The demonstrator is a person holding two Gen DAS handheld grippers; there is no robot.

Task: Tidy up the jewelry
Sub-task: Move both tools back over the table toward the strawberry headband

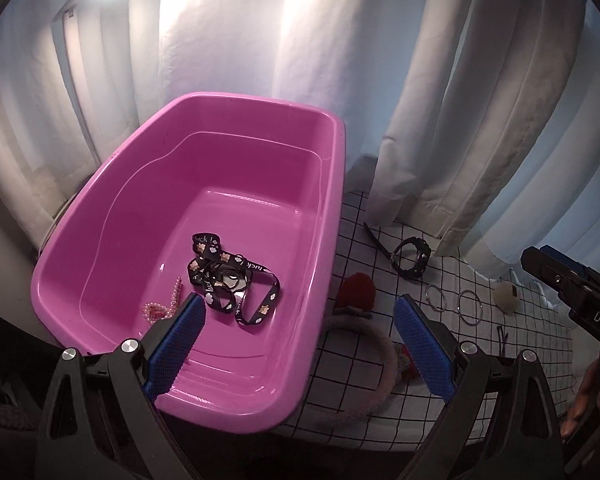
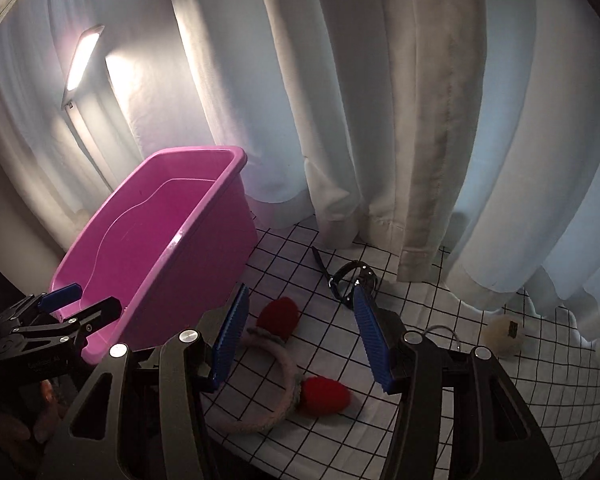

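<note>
A pink tub (image 1: pixel 100 208) (image 2: pixel 204 248) stands on the left of a grid-patterned cloth. Inside it lie a black printed lanyard (image 1: pixel 230 276) and a pink bead bracelet (image 1: pixel 162 304). My left gripper (image 1: pixel 300 312) hovers open over the tub's near right corner, nothing between its blue pads. On the cloth to the right lie a pink headband with red pompoms (image 2: pixel 288 364) (image 1: pixel 376 364), a black watch (image 1: pixel 410 258) (image 2: pixel 350 280), two silver hoops (image 1: pixel 454 300) and a cream pompom (image 1: pixel 506 294) (image 2: pixel 504 334). My right gripper (image 2: pixel 300 304) hangs open and empty above the headband.
White curtains (image 2: pixel 380 120) hang close behind the cloth. A lit lamp (image 2: pixel 82 60) stands at the back left. A small dark hair pin (image 1: pixel 502 334) lies near the cloth's front edge. A person's hand (image 1: pixel 592 400) holds the right gripper (image 1: pixel 572 288) at the far right.
</note>
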